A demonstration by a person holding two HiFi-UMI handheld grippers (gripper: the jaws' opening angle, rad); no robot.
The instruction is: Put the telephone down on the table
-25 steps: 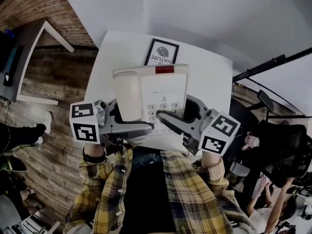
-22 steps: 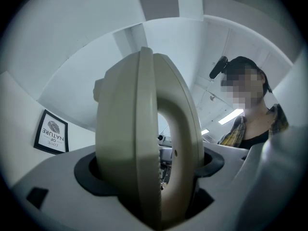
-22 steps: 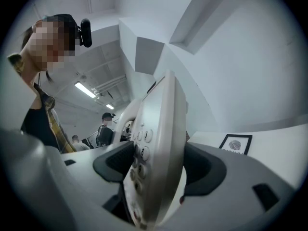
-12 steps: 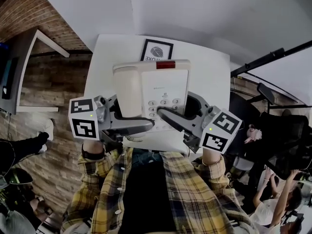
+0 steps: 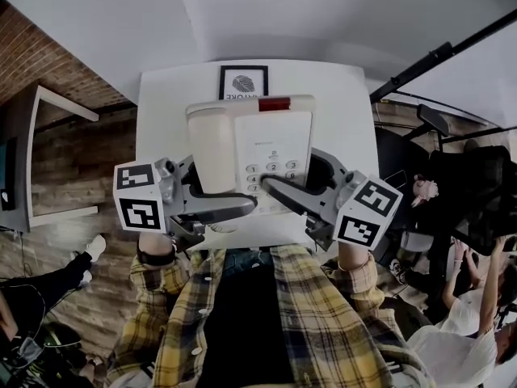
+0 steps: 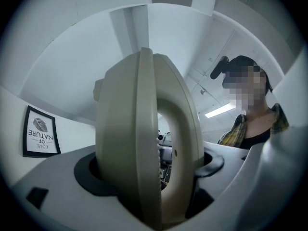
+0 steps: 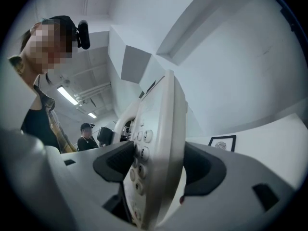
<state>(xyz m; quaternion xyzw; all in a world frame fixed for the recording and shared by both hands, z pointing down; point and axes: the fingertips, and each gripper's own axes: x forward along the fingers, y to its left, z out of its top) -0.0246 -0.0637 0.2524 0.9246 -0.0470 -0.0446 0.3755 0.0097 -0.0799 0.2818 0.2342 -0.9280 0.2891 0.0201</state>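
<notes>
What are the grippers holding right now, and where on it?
Both hold the beige push-button desk telephone. The left gripper is clamped on its handset side and the right gripper on its keypad side, both at the near edge.

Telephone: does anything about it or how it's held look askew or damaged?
Nothing stands out. The telephone looks intact, handset seated on its base, held over the table with the left gripper and right gripper clamped on its near edge.

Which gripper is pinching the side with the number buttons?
The right hand-held gripper: its jaws clamp the keypad edge of the telephone. The left hand-held gripper clamps the handset side instead.
</notes>
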